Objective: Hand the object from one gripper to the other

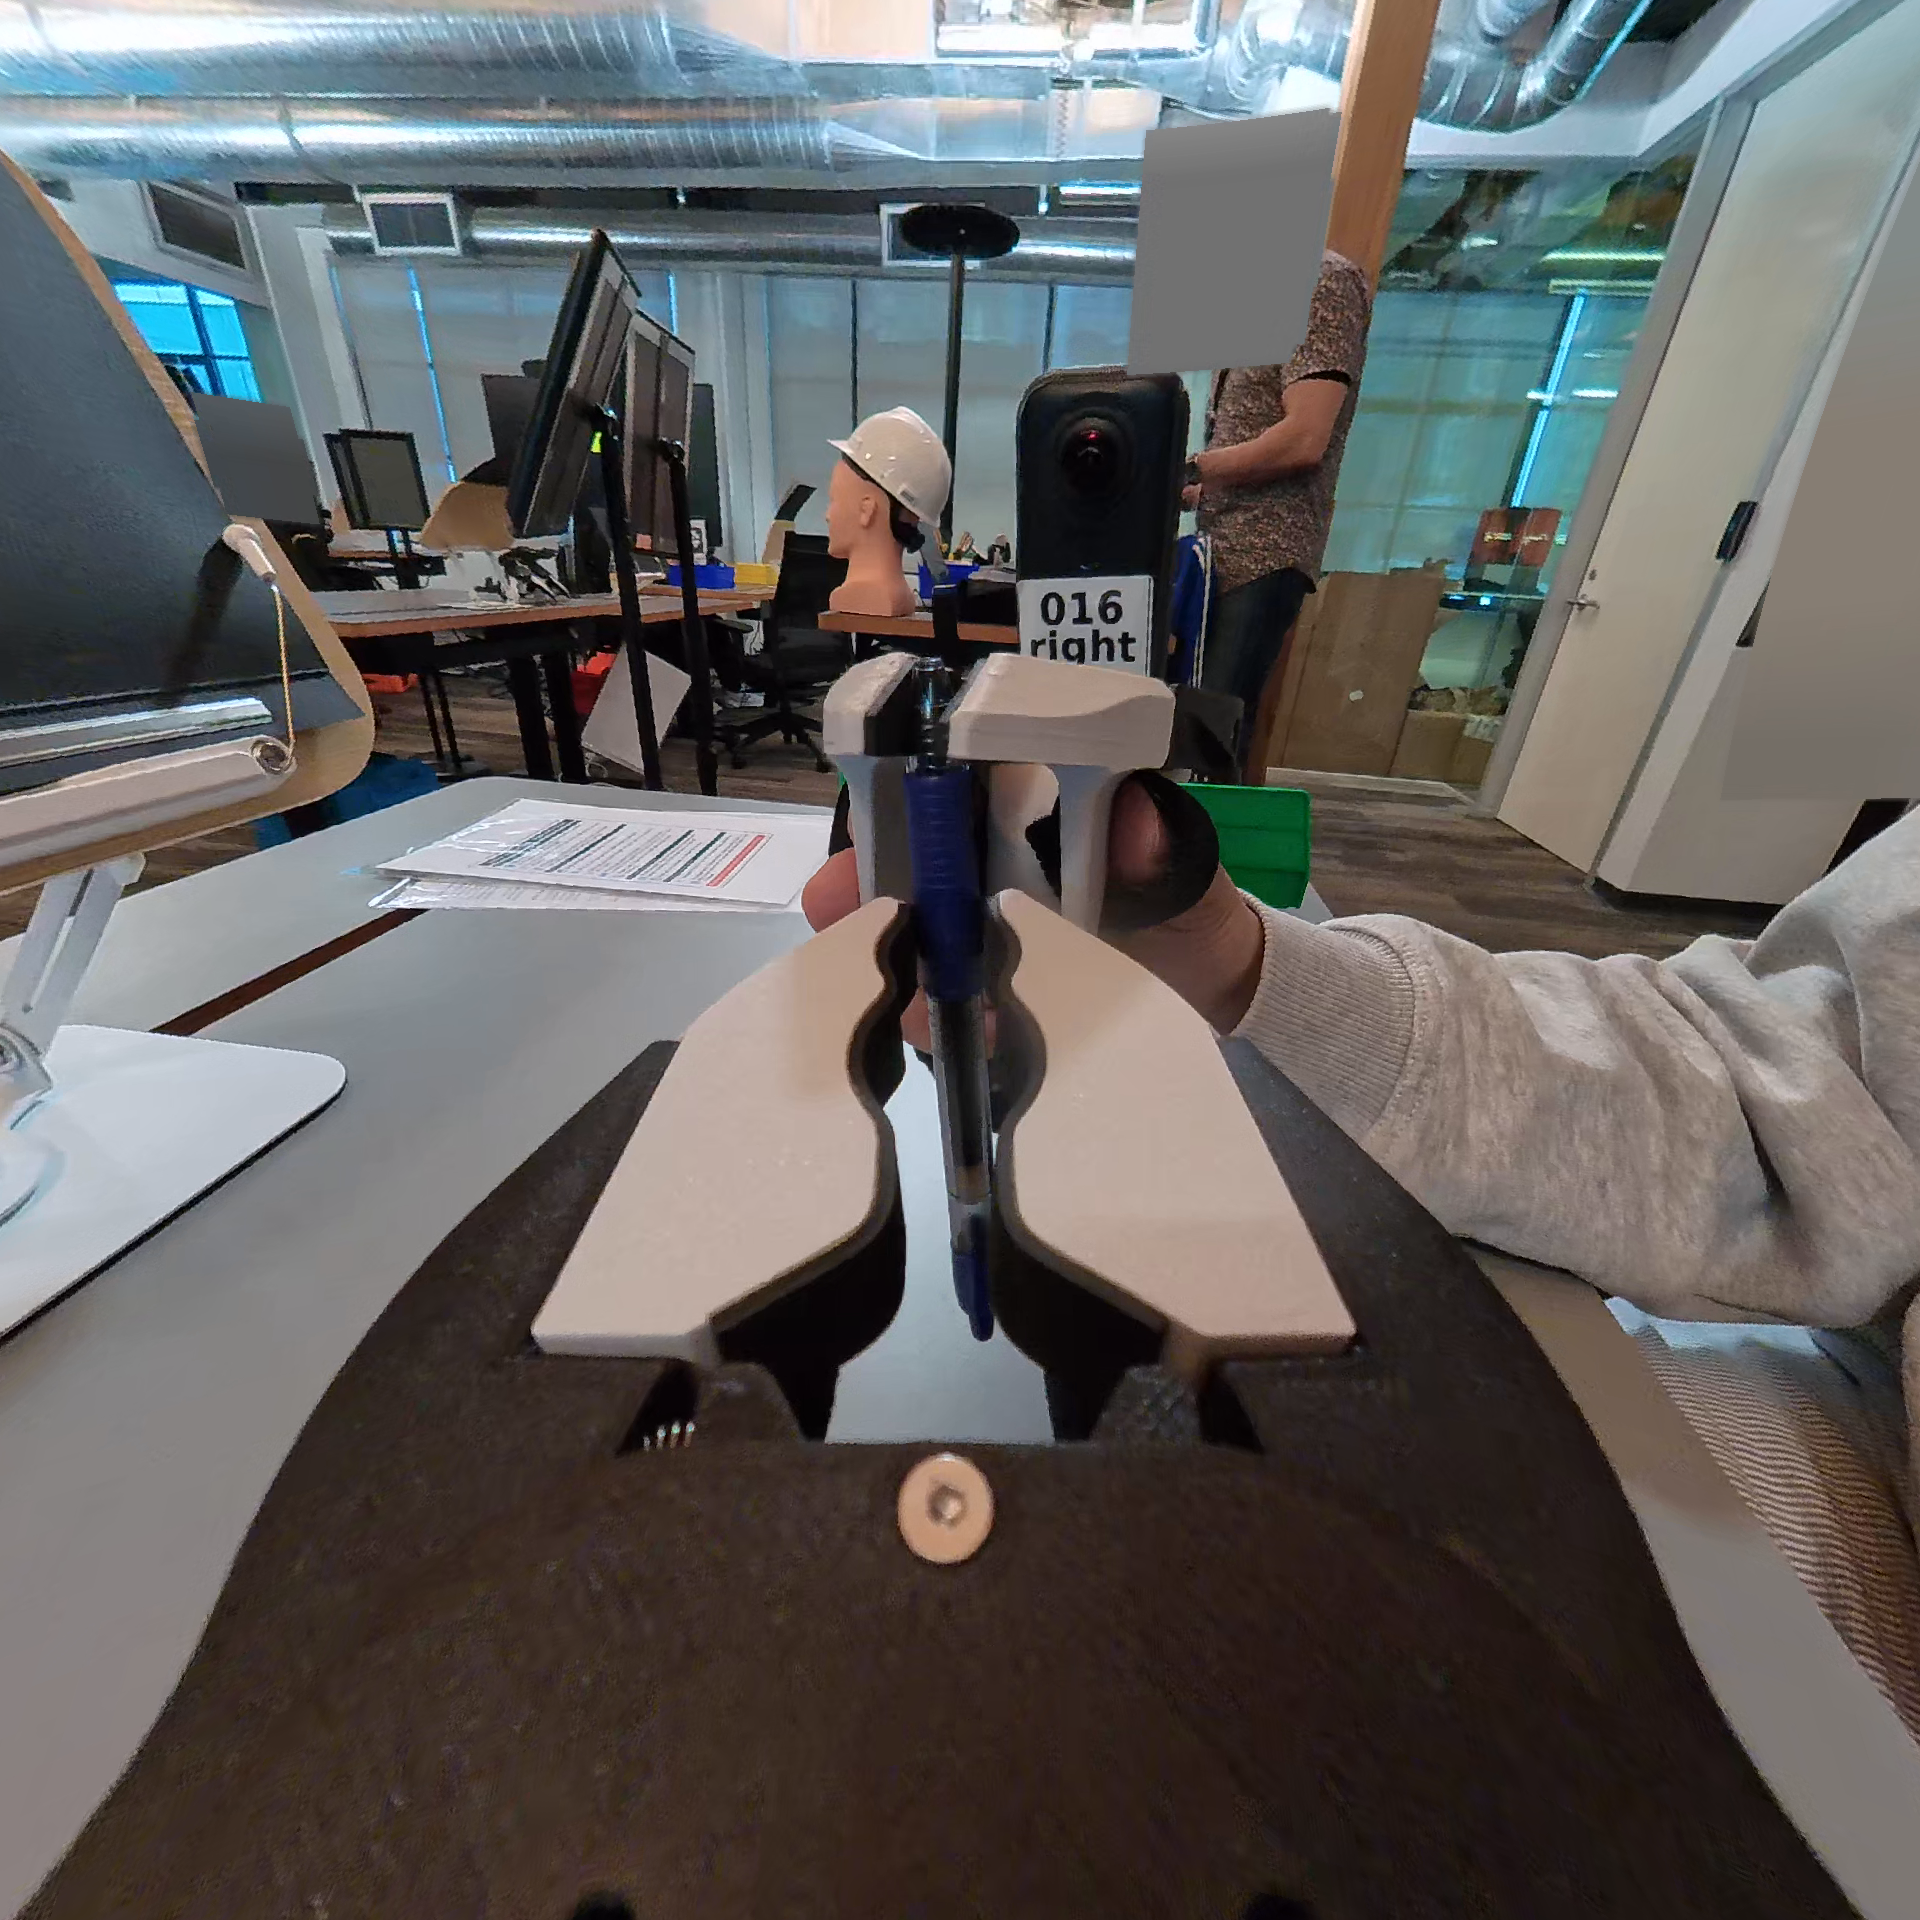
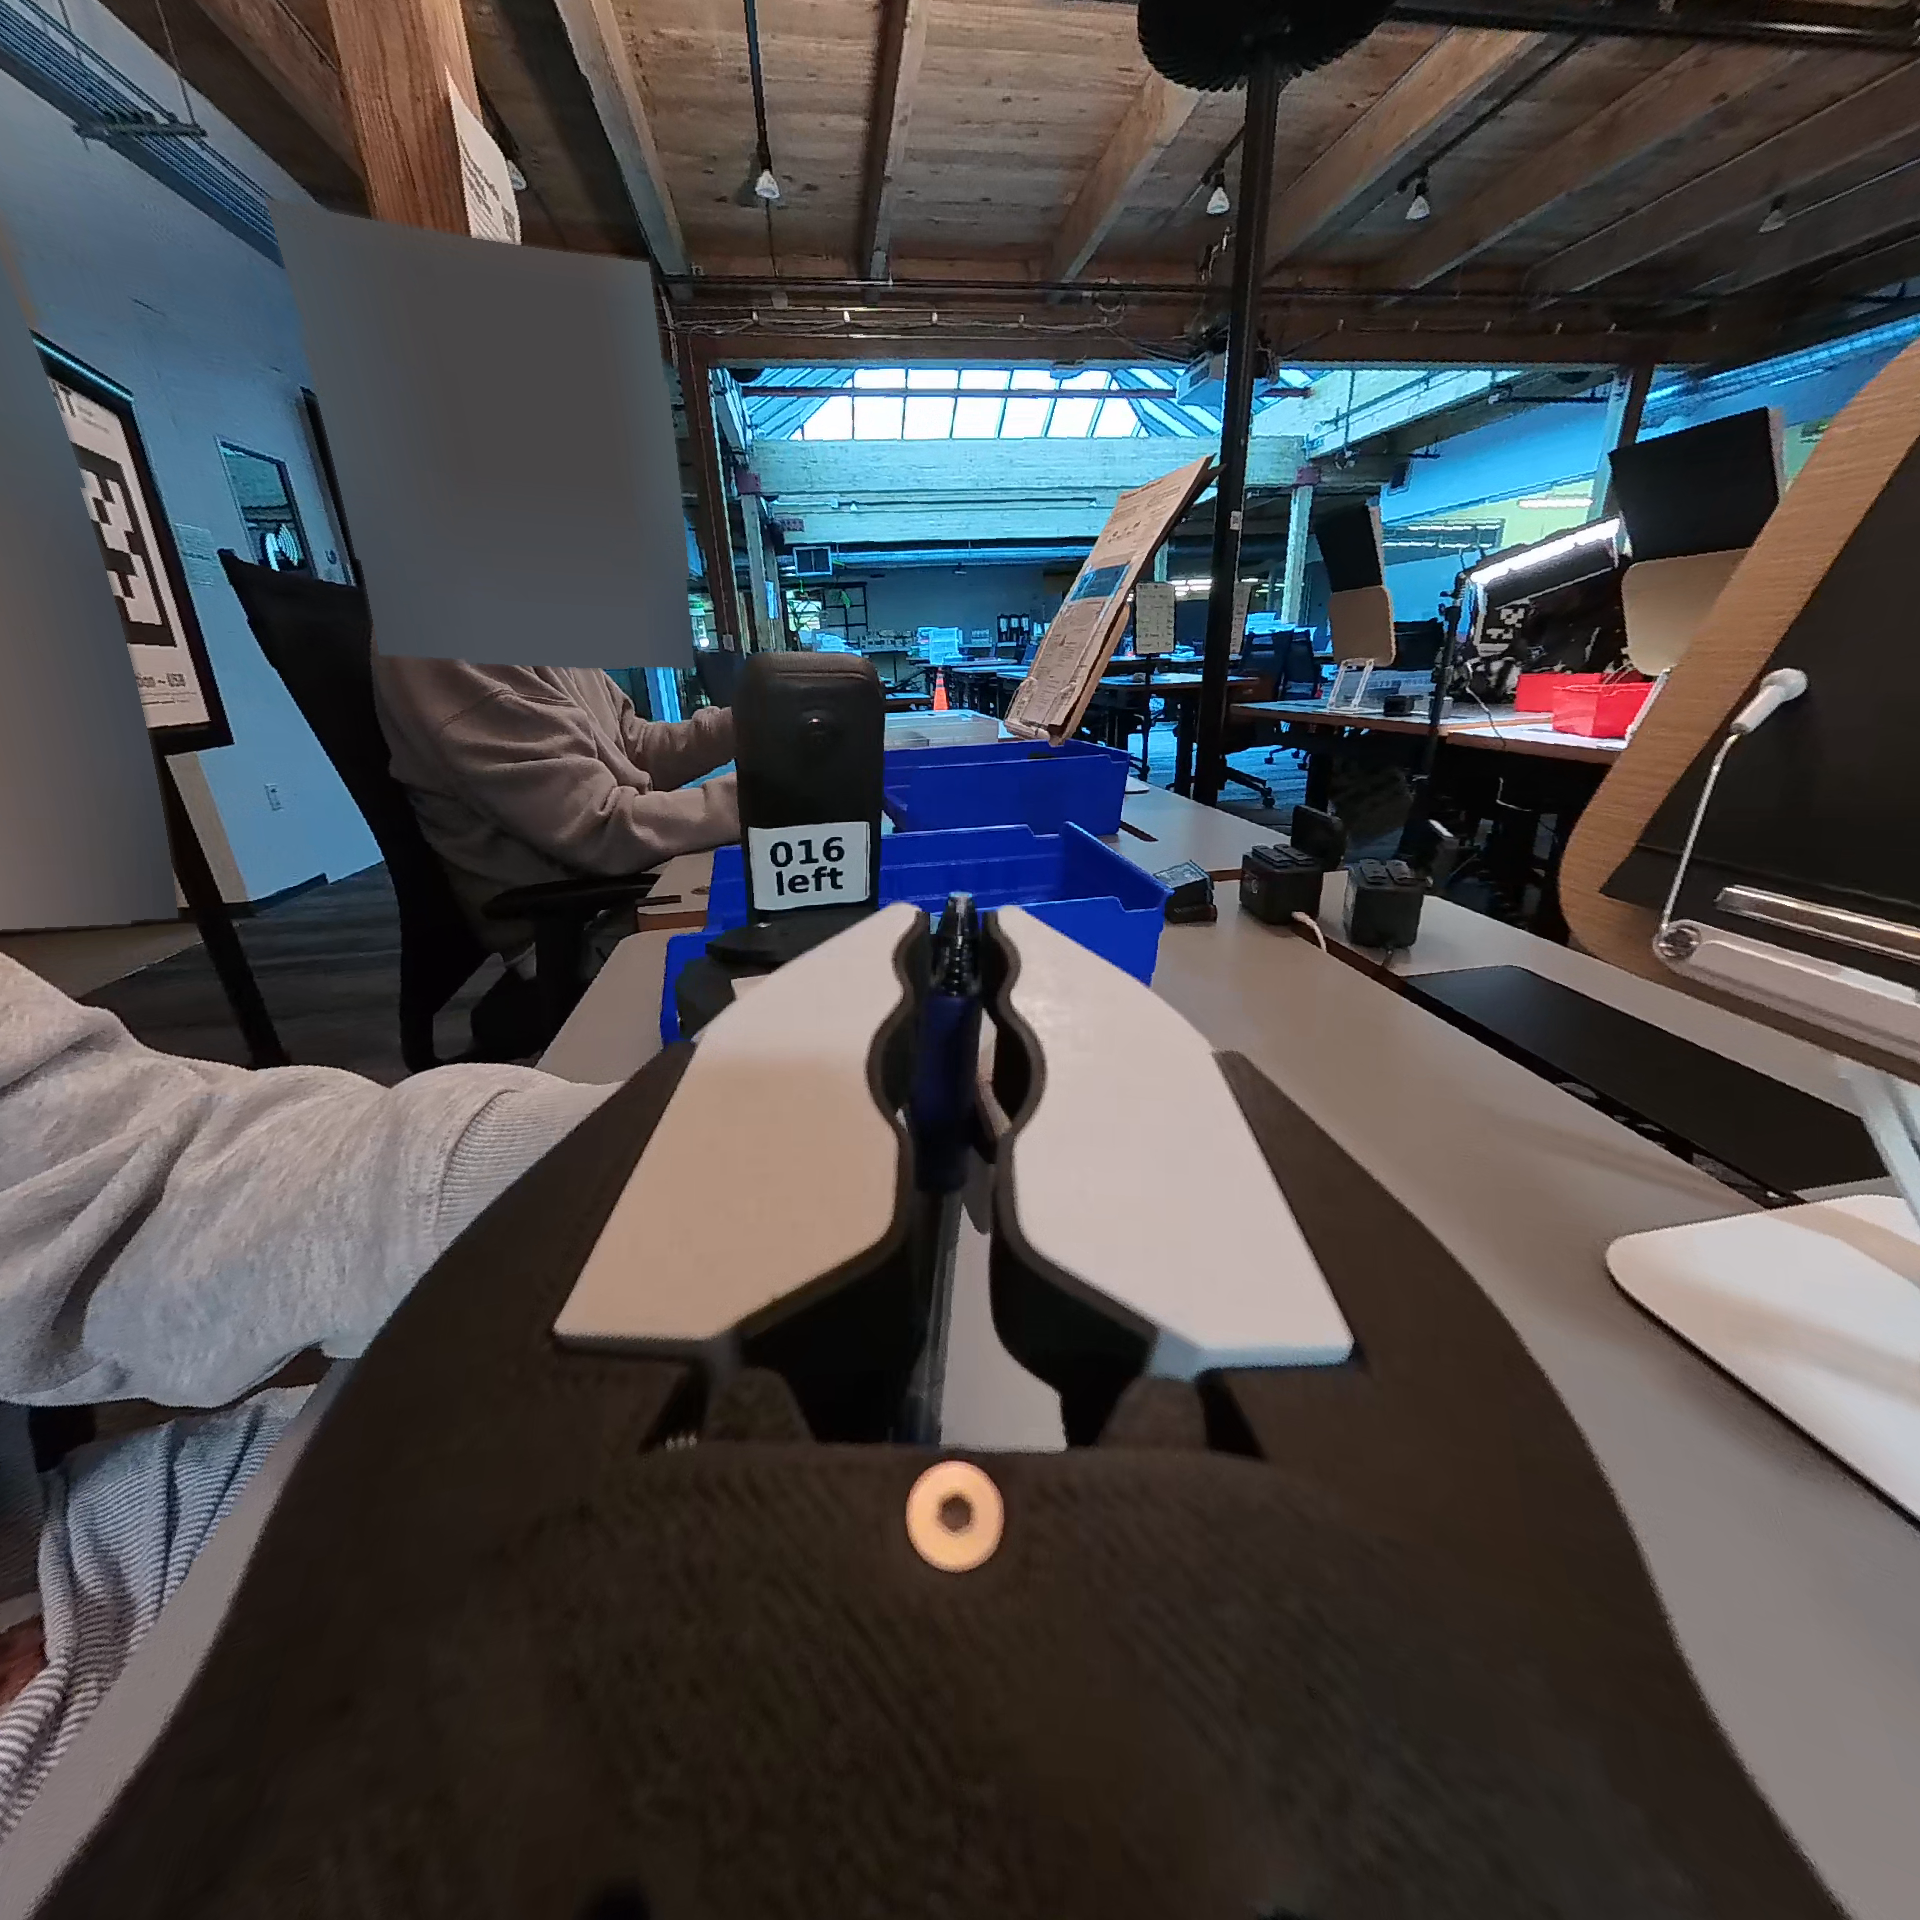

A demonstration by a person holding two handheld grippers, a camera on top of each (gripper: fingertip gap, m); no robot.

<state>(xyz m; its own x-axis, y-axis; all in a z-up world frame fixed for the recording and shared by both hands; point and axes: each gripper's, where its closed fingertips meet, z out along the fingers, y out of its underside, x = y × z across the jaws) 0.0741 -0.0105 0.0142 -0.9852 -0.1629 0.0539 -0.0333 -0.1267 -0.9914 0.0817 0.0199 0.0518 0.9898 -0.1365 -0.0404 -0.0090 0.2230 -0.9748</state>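
Note:
A blue pen point(image 1: 948, 935) is held in the air above the grey table point(image 1: 468, 1039), between two grippers that face each other. My left gripper point(image 1: 948, 920) is shut on the pen's blue grip and barrel. My right gripper point(image 1: 928, 707), held in a hand beyond it, is shut on the pen's far end. In the right wrist view my right gripper point(image 2: 956, 925) is shut on the pen point(image 2: 945, 1070). The left gripper's camera point(image 2: 810, 769) stands just behind, and its fingers are hidden by mine.
Printed sheets point(image 1: 623, 852) and a white stand base point(image 1: 156, 1143) lie on the left of the table. A green object point(image 1: 1262, 842) is behind the right hand. Blue bins point(image 2: 1039, 883), black chargers point(image 2: 1330, 883) and a black mat point(image 2: 1610, 1049) are on the table. A person point(image 2: 540, 769) sits nearby. Some 4 cm of space lies between my two pairs of fingers.

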